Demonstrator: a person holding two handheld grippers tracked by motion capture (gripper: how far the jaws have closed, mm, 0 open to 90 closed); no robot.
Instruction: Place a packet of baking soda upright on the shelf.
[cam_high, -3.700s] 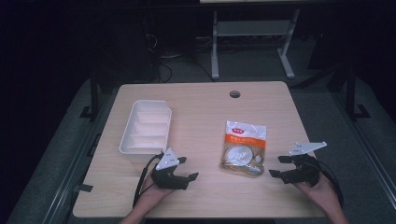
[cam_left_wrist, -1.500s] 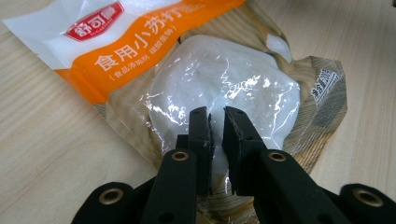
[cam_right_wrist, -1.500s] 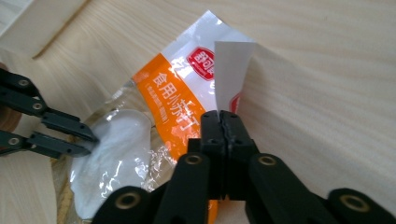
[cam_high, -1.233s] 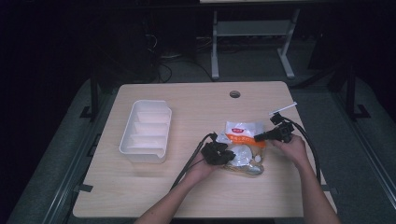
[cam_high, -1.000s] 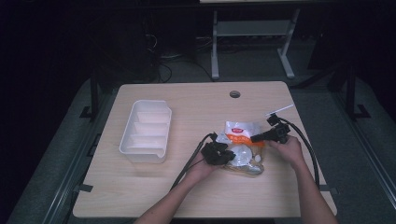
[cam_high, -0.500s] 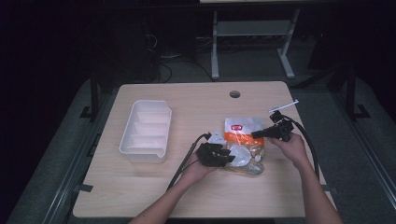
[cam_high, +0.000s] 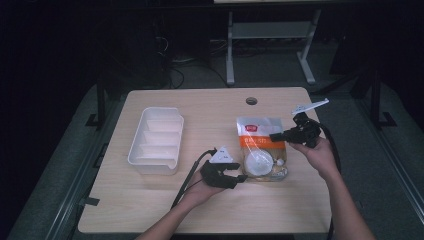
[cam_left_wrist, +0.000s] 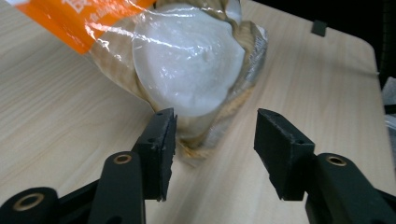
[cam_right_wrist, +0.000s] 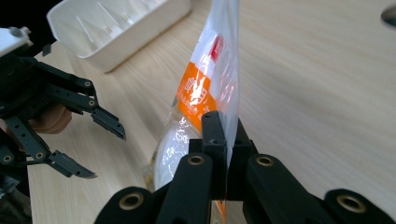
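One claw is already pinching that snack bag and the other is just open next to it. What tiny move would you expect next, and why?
Probably the left gripper eases forward a little and shuts on the near end of the bag. Its jaws stand open, with the bag's crinkled bottom edge already between them, while the right gripper is clamped on the bag's side edge. A second grip would let both hands lift it or pull it open.

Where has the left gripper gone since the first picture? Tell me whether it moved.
Yes. The left gripper has shifted right, away from the white tray, to the near end of the snack bag, jaws open around it.
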